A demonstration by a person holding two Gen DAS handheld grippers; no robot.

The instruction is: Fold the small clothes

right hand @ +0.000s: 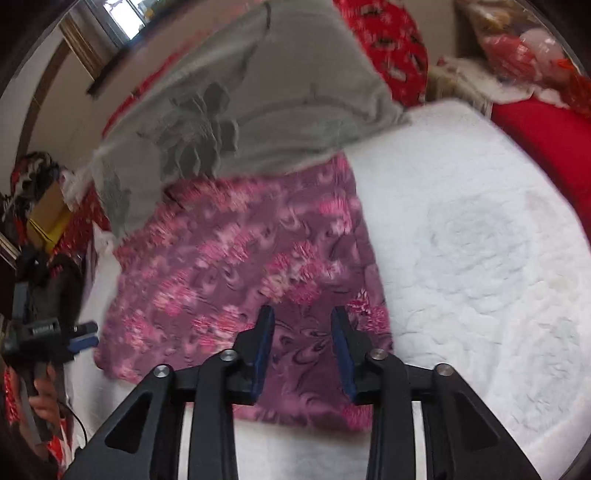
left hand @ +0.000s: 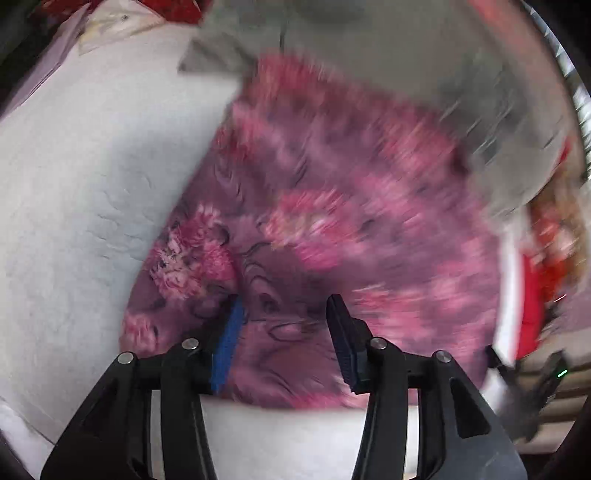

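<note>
- White quilted bedding [right hand: 480, 229] carries everything; red fabric [right hand: 546, 133], a cardboard box [right hand: 48, 210] and a window [right hand: 122, 14] ring the room.
- Purple-pink floral garment [right hand: 236, 266] lies flat near the bedding's near edge, its far end touching a grey garment [right hand: 258, 99].
- Left gripper [left hand: 284, 317] hovers over the floral cloth, jaws partly apart, nothing between them.
- Right gripper [right hand: 303, 325] likewise, jaws partly apart and empty, over the cloth's near right corner.
- Risk: the grey garment's hem overlaps the floral cloth, so a fold may drag it along.
- Risk: pinching only one layer, or uneven corners, would skew the fold.
</note>
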